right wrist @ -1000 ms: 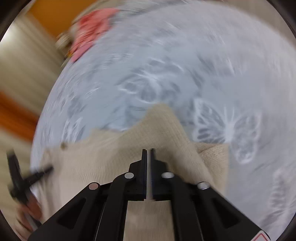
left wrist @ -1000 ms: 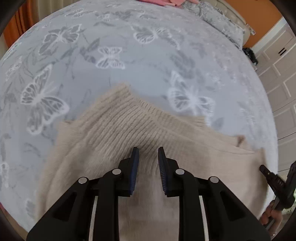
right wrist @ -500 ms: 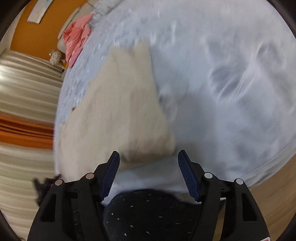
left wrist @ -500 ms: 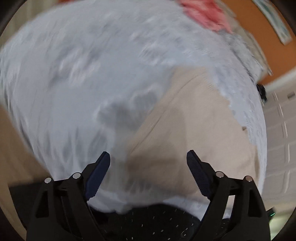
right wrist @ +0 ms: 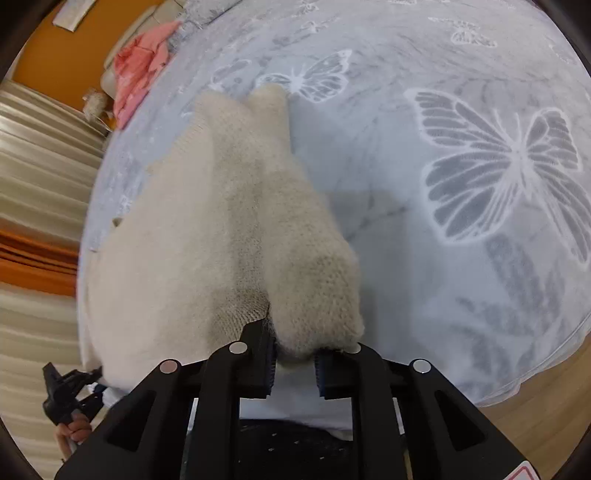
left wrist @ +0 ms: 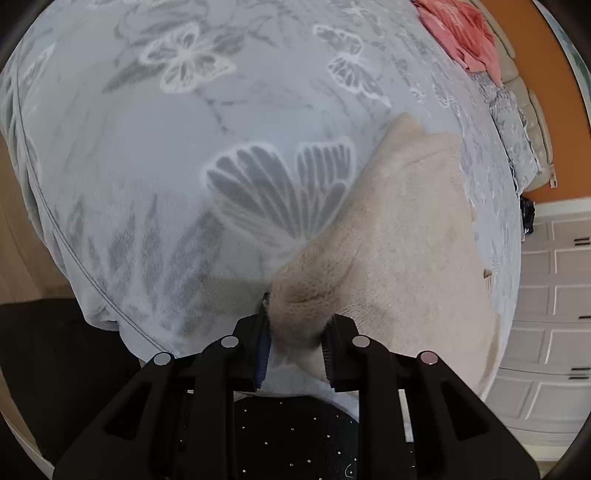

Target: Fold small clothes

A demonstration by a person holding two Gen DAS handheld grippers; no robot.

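A fluffy beige sweater (left wrist: 406, 221) lies folded lengthwise on a grey-blue butterfly bedspread (left wrist: 184, 147). My left gripper (left wrist: 297, 321) is at the sweater's near left corner. Its jaws are closing, and a bunch of the knit is pinched between the pads. In the right wrist view the same sweater (right wrist: 221, 221) runs away from me with a sleeve laid along its right side. My right gripper (right wrist: 295, 343) is at the near right corner. Its jaws are closing too, with the thick sleeve end squeezed between them.
The bedspread (right wrist: 461, 277) stretches wide on both sides of the sweater. A pink garment (left wrist: 461, 33) (right wrist: 140, 70) lies at the bed's far end. White cabinet doors (left wrist: 554, 295) stand right, curtains (right wrist: 37, 166) left. A hand (right wrist: 74, 428) shows at lower left. The bed edge and dark dotted fabric (left wrist: 295, 435) are just below the fingers.
Both grippers left the middle of the sweater, opened wide while swinging back to its near edge, and have now closed on its two near corners.
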